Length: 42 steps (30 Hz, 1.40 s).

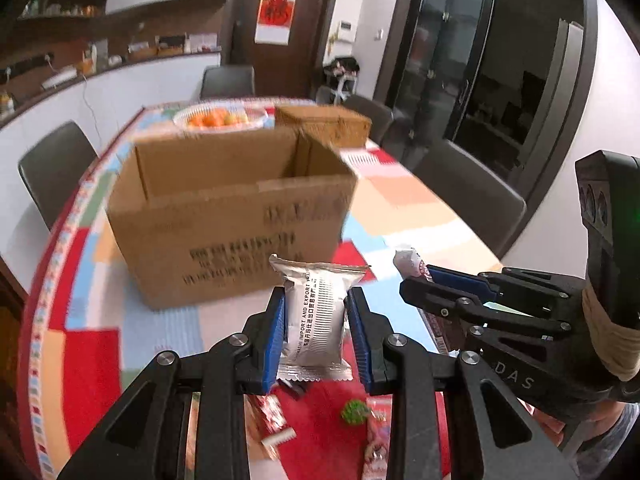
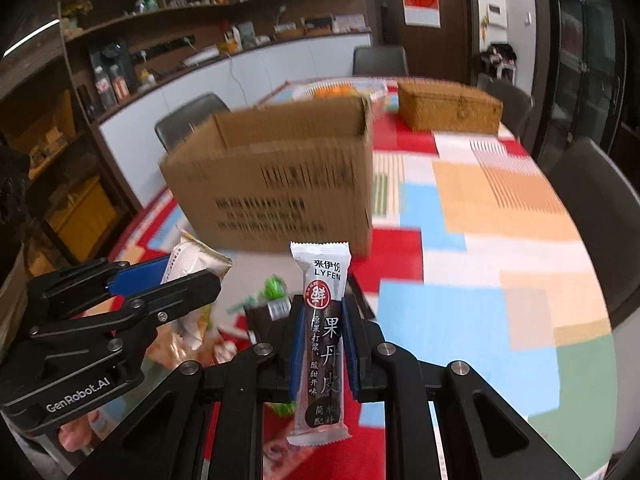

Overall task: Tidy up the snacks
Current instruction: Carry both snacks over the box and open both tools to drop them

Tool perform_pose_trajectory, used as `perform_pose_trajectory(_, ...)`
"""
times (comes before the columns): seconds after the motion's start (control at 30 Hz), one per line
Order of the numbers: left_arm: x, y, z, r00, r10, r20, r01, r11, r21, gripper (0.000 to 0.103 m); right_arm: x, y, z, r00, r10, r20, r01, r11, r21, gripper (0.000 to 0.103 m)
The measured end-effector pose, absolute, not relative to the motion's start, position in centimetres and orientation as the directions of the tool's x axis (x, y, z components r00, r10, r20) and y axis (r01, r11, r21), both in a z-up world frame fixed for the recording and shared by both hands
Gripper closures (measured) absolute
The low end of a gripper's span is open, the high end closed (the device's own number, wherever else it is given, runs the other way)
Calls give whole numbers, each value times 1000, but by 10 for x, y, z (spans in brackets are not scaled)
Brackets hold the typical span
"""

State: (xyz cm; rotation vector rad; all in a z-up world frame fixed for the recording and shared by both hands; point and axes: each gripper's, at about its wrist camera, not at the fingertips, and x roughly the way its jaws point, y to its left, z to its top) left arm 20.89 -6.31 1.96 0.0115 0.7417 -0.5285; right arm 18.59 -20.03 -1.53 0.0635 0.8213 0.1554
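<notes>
My left gripper (image 1: 316, 322) is shut on a silver snack packet (image 1: 314, 316), held upright above the table in front of an open cardboard box (image 1: 224, 216). My right gripper (image 2: 323, 336) is shut on a long brown LYFEN fruit-leather bar (image 2: 324, 340), also held upright before the box (image 2: 276, 184). Each gripper shows in the other's view: the right one (image 1: 412, 284) with its bar end, the left one (image 2: 208, 276) with its silver packet. Several loose snack packets (image 1: 272, 420) and a green candy (image 1: 354, 412) lie on the table below.
The table has a colourful patchwork cloth (image 2: 480, 220). A woven basket box (image 2: 448, 106) and a bowl of oranges (image 1: 218, 118) stand behind the cardboard box. Dark chairs (image 1: 52, 168) surround the table. A counter with shelves runs along the left wall.
</notes>
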Motion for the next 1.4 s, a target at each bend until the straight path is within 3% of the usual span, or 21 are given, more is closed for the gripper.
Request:
perform_pose_trajectory(0.27,235,-52,67,718,-423,-553,437,892,-114,72,217,-187,28,750,200,-631,-159,980,121,85)
perform_pose_trajectory(0.53,273,-38,92,776,-360,-518,387,920,-60,72,262,-177,55,775,230,-589,-188,973,133,85)
perform_pose_trajectory(0.77,313,-29,94,779,-308,-546,347,937,-32,72,305,-168,74,780,235,-579,-204,972,119,85)
perform_pose_trajectory(1.13,368,-30,70,708,-277,-650,326,944,-48,69,363,-152,66,712,244,-658,-229,967,110,84)
perform_pose_trajectory(1.2,367,-29,69,712,-262,-652,313,949,-41,54,368,-150,60,698,241,-674,-239,966,98,81)
perform_pose_trajectory(1.27,359,-26,68,720,-256,-645,302,952,-41,50,366,-149,58,700,222,-679,-227,970,82,61)
perform_pose_trajectory(1.4,340,-20,67,727,-248,-640,294,955,-36,48,349,-151,57,721,193,-665,-216,975,48,61)
